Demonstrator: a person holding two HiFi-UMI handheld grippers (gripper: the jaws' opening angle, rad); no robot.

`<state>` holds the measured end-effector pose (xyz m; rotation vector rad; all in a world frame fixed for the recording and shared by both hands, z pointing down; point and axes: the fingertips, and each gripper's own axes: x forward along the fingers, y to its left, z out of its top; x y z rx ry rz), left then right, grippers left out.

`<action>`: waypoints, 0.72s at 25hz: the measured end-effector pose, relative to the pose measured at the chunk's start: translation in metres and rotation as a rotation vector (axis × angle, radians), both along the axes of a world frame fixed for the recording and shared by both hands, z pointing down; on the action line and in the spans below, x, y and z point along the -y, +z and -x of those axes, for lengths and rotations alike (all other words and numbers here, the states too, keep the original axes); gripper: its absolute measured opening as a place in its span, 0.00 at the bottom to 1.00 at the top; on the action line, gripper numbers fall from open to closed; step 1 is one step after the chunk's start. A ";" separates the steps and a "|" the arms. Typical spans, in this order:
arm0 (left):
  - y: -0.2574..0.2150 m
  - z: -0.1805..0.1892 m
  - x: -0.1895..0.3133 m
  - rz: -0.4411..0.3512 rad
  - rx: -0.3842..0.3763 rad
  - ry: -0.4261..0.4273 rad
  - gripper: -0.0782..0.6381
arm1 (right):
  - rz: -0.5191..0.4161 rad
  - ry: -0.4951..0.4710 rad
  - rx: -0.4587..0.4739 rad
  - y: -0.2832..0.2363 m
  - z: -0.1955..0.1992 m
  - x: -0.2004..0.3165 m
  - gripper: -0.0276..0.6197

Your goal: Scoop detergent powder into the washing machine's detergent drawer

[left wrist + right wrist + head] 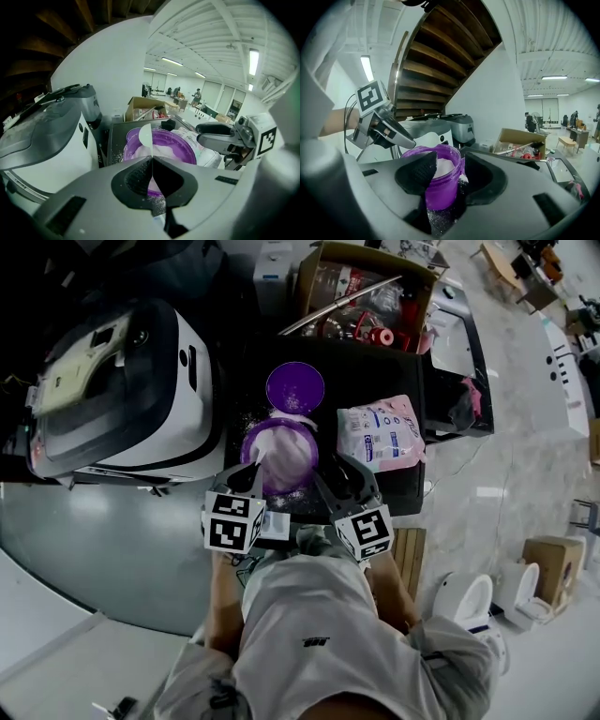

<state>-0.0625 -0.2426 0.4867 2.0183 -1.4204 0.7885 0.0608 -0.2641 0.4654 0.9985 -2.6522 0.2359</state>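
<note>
Tabletop [375,369] black, powder-speckled; jar [440,190], scoop [145,136] gripped; wooden stairs [440,56], bright hall [187,89]

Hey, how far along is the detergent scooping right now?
Done: the lid lies off the jar, on the table. In hand: the right tool clamps the jar's wall while the left tool holds the white scoop at the jar's mouth. Left: carrying powder to the washing machine; its drawer isn't discernible.
</note>
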 end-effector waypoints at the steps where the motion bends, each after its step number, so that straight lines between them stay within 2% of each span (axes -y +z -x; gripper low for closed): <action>1: 0.002 -0.001 0.001 0.015 0.011 0.001 0.13 | 0.002 -0.006 0.001 0.000 -0.001 0.003 0.33; 10: 0.015 -0.006 0.018 0.117 0.101 0.012 0.13 | 0.023 -0.058 0.010 0.006 -0.001 0.022 0.33; 18: 0.037 -0.010 0.022 0.260 0.183 0.047 0.13 | 0.030 -0.093 0.030 0.003 0.005 0.035 0.33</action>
